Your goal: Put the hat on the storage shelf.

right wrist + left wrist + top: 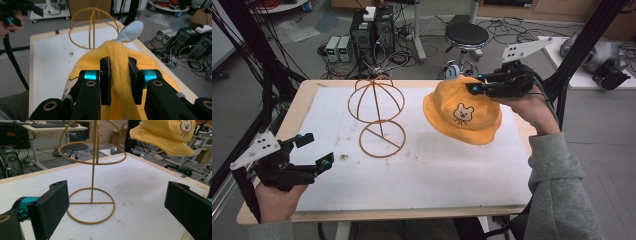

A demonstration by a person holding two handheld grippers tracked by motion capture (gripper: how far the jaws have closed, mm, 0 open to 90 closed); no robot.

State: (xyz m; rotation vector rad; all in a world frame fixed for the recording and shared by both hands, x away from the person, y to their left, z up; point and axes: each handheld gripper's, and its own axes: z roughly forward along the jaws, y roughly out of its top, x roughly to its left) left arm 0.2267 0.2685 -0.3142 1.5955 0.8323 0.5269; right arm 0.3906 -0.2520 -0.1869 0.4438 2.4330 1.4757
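yellow fabric bucket hat with a bear face print [462, 112] hangs in the air over the right side of the counter [422, 175], pinched at its crown by the right gripper [477, 86], jaws closed on a fold of the cloth. left gripper [314, 150] sits near the front left corner, jaws wide, holding nothing. gold wire hat stand [377, 117] stands upright between them, bare.

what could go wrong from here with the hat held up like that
1. The right tool pinches only a fold of the hat's crown, so the fabric may slip out.
2. The wire stand looks light and nothing holds it; the left tool is open and apart from it, so a nudge from the hat could tip it.
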